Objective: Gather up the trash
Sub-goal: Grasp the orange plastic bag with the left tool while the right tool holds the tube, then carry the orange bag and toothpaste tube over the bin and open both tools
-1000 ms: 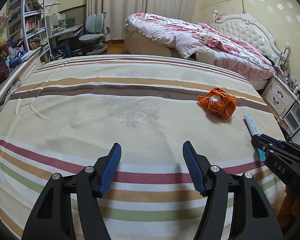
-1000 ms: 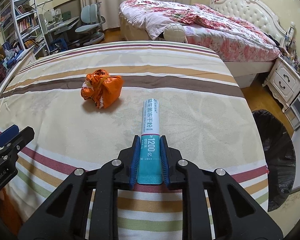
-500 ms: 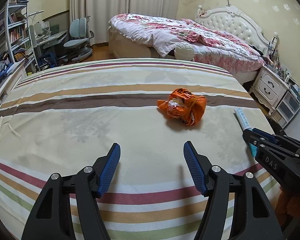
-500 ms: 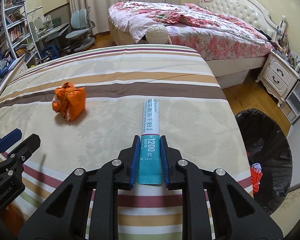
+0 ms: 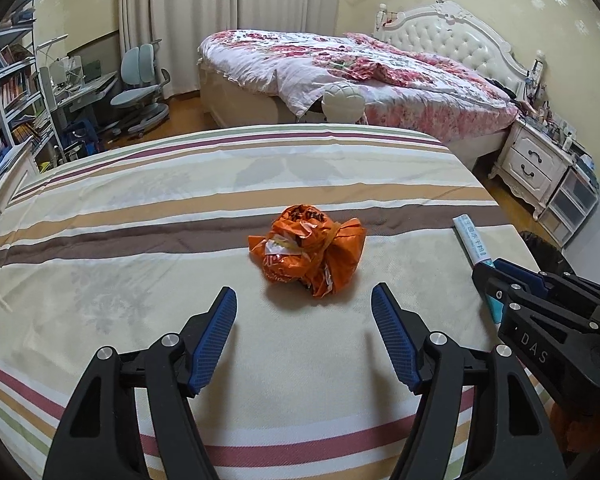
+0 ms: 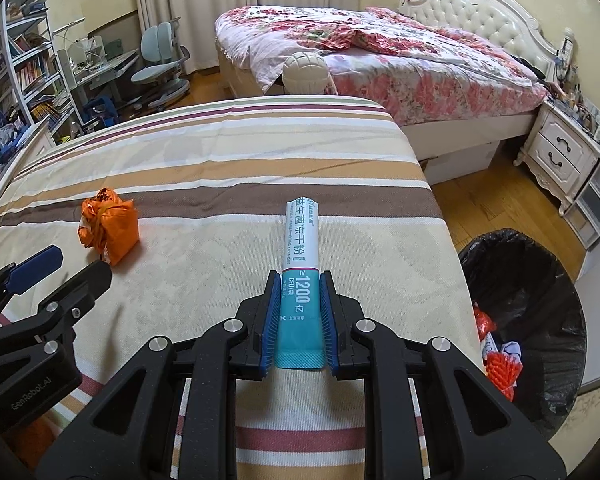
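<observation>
— What's nearest?
— The right gripper (image 6: 299, 300), clamped on a white-and-teal packet (image 6: 301, 264) above the striped bed (image 6: 220, 168). The left gripper (image 5: 304, 316) is opening, nothing between its fingers.
— And beyond?
— The orange wrapper (image 5: 310, 250) lies just past them, unobstructed. The black trash bin (image 6: 528, 300) stands on the floor, right.

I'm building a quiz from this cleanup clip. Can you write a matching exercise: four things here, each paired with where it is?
Things:
1. orange bag
2. sachet
3. bin
4. left gripper

Places:
A. on the floor beside the striped bed
B. clamped in the right gripper
C. lying loose on the striped cover
D. over the cover, jaws opening, nothing between them

Pairs: 1-C, 2-B, 3-A, 4-D
</observation>
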A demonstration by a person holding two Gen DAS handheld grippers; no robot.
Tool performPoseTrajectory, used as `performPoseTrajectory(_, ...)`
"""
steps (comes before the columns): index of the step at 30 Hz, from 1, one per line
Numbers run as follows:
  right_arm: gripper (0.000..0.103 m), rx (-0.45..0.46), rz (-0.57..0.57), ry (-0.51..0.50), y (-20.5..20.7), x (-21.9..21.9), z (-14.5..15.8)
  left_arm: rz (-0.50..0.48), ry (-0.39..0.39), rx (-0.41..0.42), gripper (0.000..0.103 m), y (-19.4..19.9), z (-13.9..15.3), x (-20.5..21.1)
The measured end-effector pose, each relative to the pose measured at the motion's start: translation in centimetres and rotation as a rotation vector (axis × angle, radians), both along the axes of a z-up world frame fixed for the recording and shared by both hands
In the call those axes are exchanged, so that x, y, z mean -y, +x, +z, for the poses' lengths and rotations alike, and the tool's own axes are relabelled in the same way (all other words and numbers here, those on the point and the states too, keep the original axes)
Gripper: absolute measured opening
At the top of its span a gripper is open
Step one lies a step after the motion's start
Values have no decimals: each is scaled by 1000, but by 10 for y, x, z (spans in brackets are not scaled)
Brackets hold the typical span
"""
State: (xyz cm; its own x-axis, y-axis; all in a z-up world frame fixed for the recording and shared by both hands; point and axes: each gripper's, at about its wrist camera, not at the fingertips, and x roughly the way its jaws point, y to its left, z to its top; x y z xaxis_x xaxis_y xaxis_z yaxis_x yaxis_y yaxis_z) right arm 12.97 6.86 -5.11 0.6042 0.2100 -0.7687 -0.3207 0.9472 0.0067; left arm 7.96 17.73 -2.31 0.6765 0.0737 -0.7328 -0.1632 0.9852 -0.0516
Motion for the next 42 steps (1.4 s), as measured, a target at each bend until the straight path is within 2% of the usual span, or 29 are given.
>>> performPoseTrajectory(13,20,2,7,14,5,0,0,0,21,-25,68,26,-1,6)
performPoseTrajectory(17,20,1,6,14,5,0,0,-15,22,-42,57,30,-3,7)
performPoseTrajectory(19,20,2,6,13,5,0,0,-18,25,-41,57,29,-4,8)
performPoseTrajectory(31,20,2,-5,21,2,5,3,-29,37,-15,56,18,2,14)
performPoseTrajectory(42,20,27,-19,41,-24,18,10,-50,18,6,56,-8,11,28)
